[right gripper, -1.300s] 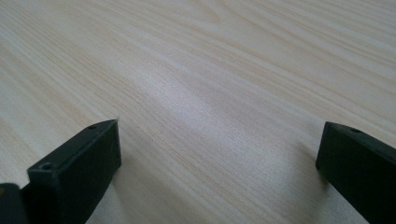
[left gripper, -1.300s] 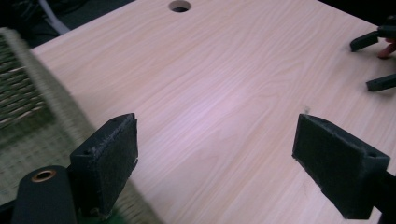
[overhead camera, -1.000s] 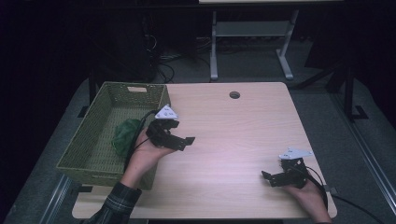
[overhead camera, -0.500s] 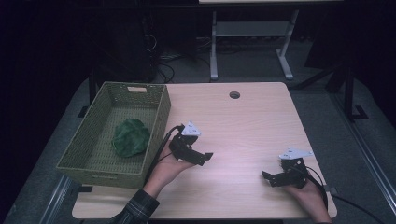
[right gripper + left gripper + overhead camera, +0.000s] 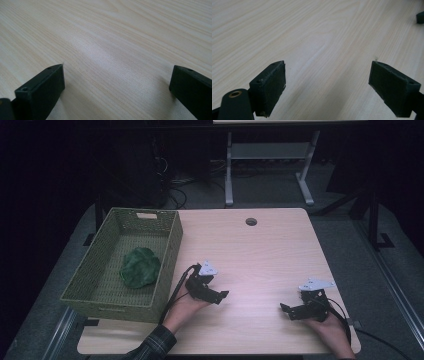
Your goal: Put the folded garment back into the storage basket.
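Green lump (image 5: 140, 267) down in the basket (image 5: 169, 251), mid-floor, touching neither wall — looks delivered. Left gripper (image 5: 220, 296) out over bare table (image 5: 265, 255) just right of the basket, held low in the hand, jaws wide apart with nothing between; in the left gripper view, pads (image 5: 269, 87) spread over plain wood grain. Parked clear of the wicker, probably so the rim cannot snag a jaw. Right gripper (image 5: 286, 310) near the front right corner, well apart from the left, also gaping and empty — right gripper view shows open pads (image 5: 42, 86) over wood, looks idle, resting by the edge. Cable hole (image 5: 251, 221) far back, out of play. Grey frame legs (image 5: 229, 170) and floor cables beyond the table, no bother. Nothing standing between grippers and basket except its near wall, tall enough to need a lift over.
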Demonstrator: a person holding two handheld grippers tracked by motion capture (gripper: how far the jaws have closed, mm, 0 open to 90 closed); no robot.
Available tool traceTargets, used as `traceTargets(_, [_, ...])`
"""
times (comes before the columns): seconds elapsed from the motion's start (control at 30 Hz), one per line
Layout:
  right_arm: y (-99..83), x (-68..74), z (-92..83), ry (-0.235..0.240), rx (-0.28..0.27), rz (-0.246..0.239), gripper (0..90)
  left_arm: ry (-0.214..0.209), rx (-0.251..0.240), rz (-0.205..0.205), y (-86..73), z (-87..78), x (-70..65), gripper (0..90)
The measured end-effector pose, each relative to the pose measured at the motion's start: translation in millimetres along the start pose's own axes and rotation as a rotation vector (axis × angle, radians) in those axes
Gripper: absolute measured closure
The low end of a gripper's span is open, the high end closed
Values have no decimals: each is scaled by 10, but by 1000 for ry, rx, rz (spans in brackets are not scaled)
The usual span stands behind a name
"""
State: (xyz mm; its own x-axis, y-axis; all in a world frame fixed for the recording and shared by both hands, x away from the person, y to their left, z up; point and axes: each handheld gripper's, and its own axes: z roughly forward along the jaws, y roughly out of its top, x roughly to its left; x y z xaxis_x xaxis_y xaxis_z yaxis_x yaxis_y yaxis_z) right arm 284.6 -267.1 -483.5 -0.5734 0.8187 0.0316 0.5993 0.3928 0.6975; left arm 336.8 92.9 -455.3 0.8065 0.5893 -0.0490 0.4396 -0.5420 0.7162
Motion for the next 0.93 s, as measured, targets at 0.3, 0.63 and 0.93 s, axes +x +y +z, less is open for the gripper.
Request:
traceTargets(0.3, [0, 1, 0, 1, 0, -1, 0, 36, 17, 26, -160, 137, -2, 129])
traceTargets(0.63, [-2, 5, -1, 0, -1, -1, 0, 35, -2, 42, -198, 129, -3, 129])
traceTargets(0.93, [-3, 12, -2, 0, -1, 2, 0, 35, -1, 42, -199, 128, -3, 128])
